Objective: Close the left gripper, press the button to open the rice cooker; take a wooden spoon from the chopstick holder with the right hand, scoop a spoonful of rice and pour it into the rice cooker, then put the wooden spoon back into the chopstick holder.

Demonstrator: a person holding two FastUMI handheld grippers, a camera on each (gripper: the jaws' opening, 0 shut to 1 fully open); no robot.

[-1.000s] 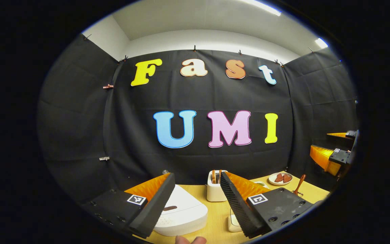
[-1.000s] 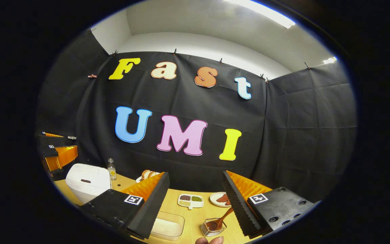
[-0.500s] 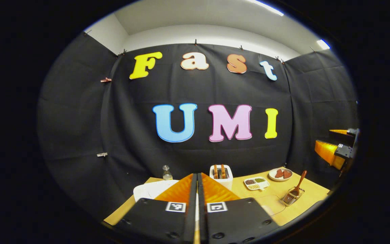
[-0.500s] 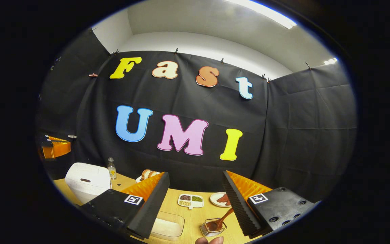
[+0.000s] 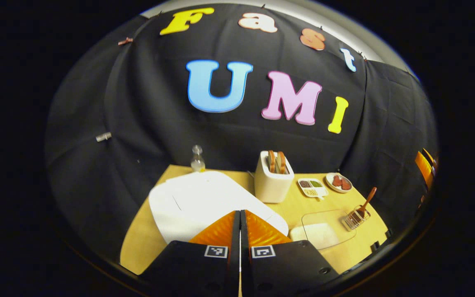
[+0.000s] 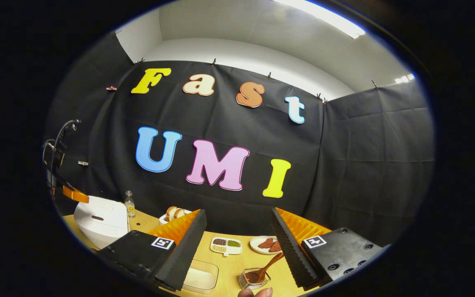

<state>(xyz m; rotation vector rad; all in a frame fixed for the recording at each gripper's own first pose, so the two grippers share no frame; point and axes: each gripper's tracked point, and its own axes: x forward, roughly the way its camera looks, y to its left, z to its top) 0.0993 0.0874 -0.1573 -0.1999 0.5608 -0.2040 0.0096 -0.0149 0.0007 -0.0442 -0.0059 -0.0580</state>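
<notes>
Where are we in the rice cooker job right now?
Done: the left gripper is shut, fingers together. In hand: it hangs above the white rice cooker, whose lid looks closed, so the button press seems not yet made. Left: the right gripper is open and empty; the wooden spoon sits in its wire chopstick holder, and the rice in the clear container looks untouched.

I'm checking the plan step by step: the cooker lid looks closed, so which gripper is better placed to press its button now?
Left. The left gripper is shut and poised just above the white rice cooker, ready to press. The right gripper is open, over by the wooden spoon in its holder.
</notes>
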